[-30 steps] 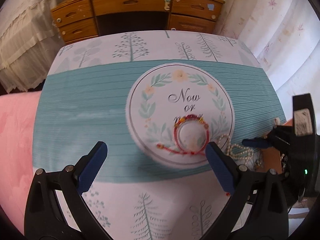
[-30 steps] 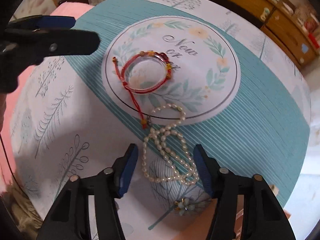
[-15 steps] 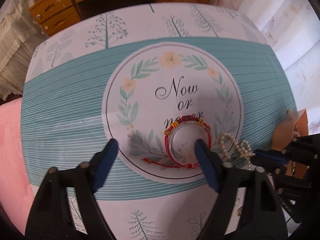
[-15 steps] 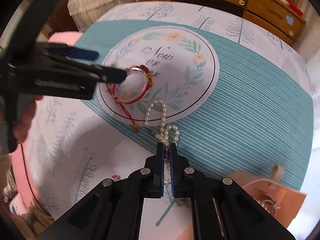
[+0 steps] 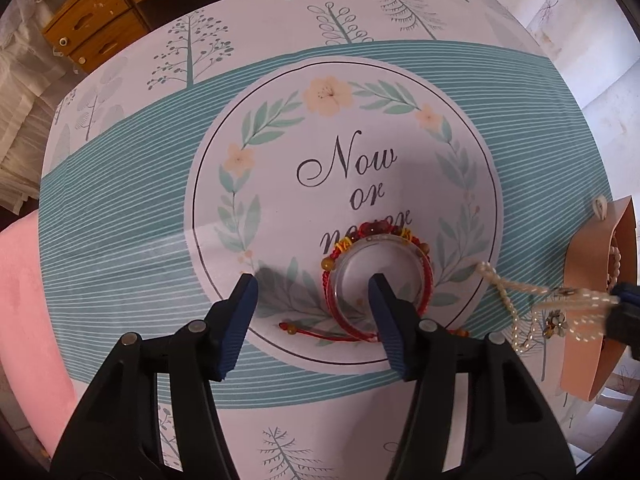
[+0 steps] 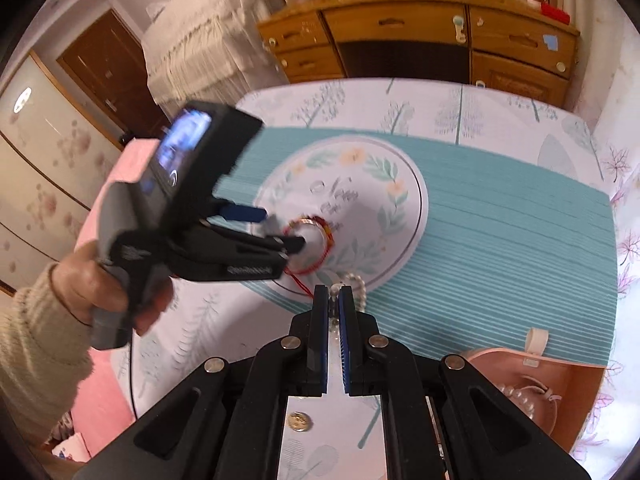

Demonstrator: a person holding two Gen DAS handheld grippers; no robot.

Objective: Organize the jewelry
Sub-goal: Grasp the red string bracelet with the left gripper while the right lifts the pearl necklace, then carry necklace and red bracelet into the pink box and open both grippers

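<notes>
A red beaded cord bracelet [image 5: 340, 266] lies around a clear round container [image 5: 372, 276] on the printed tablecloth. My left gripper [image 5: 314, 290] is open, its right finger over the container and its left finger outside the bracelet. It also shows in the right wrist view [image 6: 280, 228]. My right gripper [image 6: 333, 300] is shut on a white pearl necklace [image 5: 516, 292] and lifts it off the table. The strand hangs stretched toward the pink jewelry box [image 5: 596, 304].
The pink box [image 6: 560, 384] sits open at the table's right edge and holds more pearls. A small gold piece [image 6: 297, 421] lies on the cloth under my right gripper. A wooden dresser [image 6: 420, 36] stands behind the table. A pink cushion [image 5: 28, 292] is at the left.
My right gripper closed on the pearl necklace and has lifted it up and toward the pink box. My left gripper moved down and closer around the red bracelet.
</notes>
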